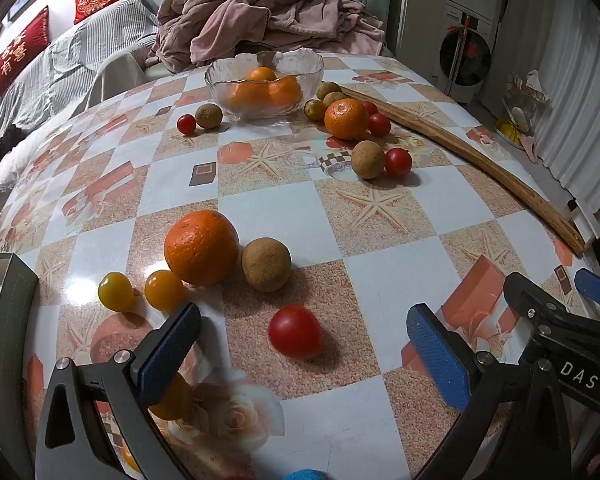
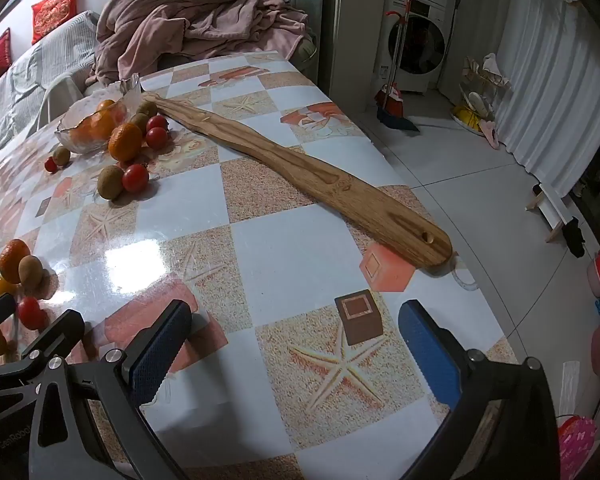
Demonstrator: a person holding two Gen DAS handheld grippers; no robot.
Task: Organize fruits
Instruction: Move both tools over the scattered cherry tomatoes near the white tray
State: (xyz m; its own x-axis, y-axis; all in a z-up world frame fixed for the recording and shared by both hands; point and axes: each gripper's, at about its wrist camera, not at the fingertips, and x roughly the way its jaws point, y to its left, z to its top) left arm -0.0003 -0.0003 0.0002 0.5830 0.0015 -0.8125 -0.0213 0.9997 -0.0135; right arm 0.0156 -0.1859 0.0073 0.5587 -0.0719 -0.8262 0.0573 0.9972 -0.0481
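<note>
Across a table (image 1: 260,208) covered in a glossy checkered cloth printed with starfish and boxes, fruit lies in loose groups, with a heap of pink blankets (image 1: 260,12) and a striped sofa (image 1: 72,52) beyond the far edge and stacked washing machines (image 2: 416,28) on the tiled floor to the right. A glass bowl (image 1: 220,80) near the far edge holds several oranges (image 1: 256,92); just beside it to the right are an orange, brown fruits and red tomatoes (image 1: 398,161). A long wooden paddle (image 2: 300,164) runs along the right-hand edge, which drops off to the floor close by. The middle of the cloth lies bare between the near and far groups. The left gripper (image 1: 304,344) hovers low with its blue pads wide apart, holding nothing; a red tomato (image 1: 295,331) sits on the cloth between them, and a large orange (image 1: 201,247), a brown fruit (image 1: 266,264) and two yellow tomatoes (image 1: 140,291) lie just ahead. The right gripper (image 2: 296,340) is likewise spread wide and empty over bare cloth.
</note>
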